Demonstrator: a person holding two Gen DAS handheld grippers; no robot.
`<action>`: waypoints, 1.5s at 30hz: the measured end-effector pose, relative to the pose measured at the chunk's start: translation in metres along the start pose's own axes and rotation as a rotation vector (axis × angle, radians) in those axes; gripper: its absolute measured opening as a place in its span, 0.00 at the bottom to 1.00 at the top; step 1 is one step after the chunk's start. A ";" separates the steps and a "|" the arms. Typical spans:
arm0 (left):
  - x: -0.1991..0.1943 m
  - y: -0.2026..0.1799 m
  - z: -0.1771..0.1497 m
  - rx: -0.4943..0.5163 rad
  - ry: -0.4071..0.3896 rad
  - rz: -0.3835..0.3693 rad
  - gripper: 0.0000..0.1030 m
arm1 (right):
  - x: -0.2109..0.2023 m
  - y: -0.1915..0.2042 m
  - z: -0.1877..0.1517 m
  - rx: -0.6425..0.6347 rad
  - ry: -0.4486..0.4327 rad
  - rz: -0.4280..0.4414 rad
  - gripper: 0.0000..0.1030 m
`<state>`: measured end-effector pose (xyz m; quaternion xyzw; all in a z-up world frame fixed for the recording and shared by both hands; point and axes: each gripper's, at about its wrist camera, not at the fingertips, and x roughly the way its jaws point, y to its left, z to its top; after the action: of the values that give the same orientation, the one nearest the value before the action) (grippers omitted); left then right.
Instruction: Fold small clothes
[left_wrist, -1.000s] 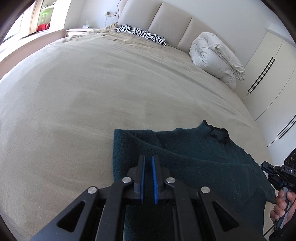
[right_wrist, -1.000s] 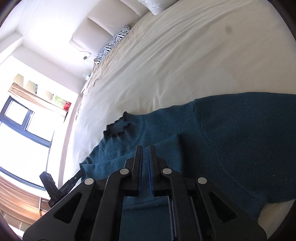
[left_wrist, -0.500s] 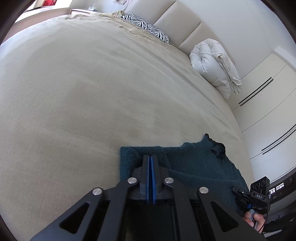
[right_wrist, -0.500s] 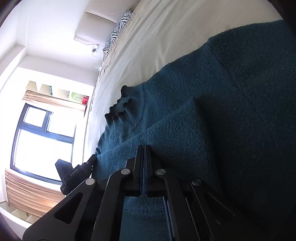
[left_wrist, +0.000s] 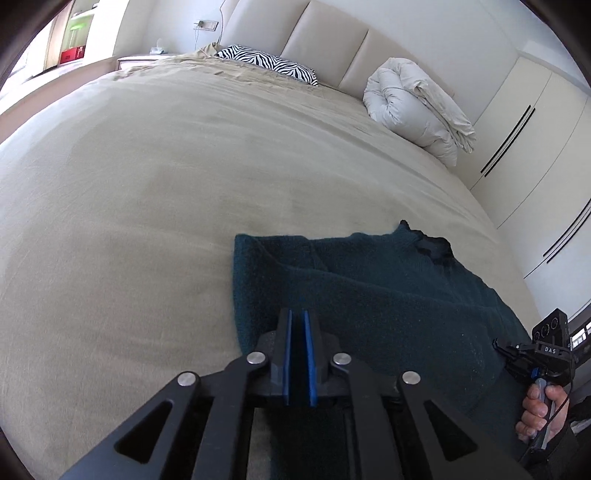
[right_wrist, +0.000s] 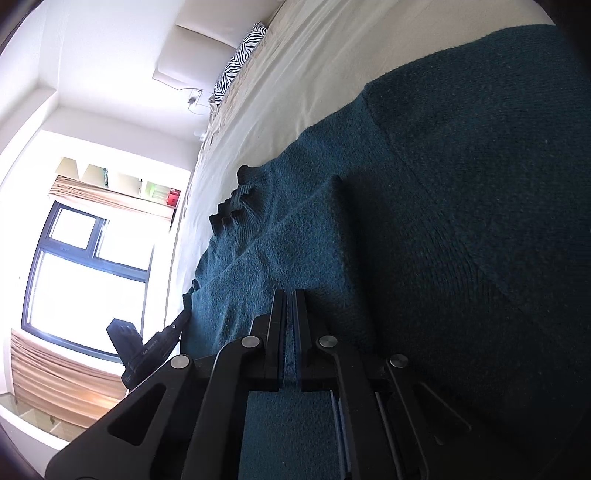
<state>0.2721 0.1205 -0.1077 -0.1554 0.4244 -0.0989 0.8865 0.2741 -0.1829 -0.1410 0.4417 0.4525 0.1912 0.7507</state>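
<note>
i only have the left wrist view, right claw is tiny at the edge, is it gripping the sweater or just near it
observer: gripping. The right wrist view shows the right claw shut, with the teal sweater pinched between its pads.
operator: ok and whats past the bed on the side i cant see
observer: a dark-framed window, very bright with daylight, beyond the bed's edge.
</note>
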 end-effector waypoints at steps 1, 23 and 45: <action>-0.003 -0.007 -0.005 0.036 0.002 0.019 0.11 | -0.006 -0.004 -0.003 0.009 -0.005 0.003 0.02; -0.080 -0.097 -0.083 -0.053 0.000 -0.170 0.61 | -0.341 -0.155 -0.093 0.408 -0.618 -0.211 0.59; -0.046 -0.130 -0.072 -0.197 0.116 -0.344 0.69 | -0.373 -0.109 -0.022 0.214 -0.687 -0.464 0.07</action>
<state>0.1812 -0.0004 -0.0703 -0.3057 0.4494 -0.2156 0.8112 0.0504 -0.4868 -0.0458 0.4415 0.2807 -0.1889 0.8310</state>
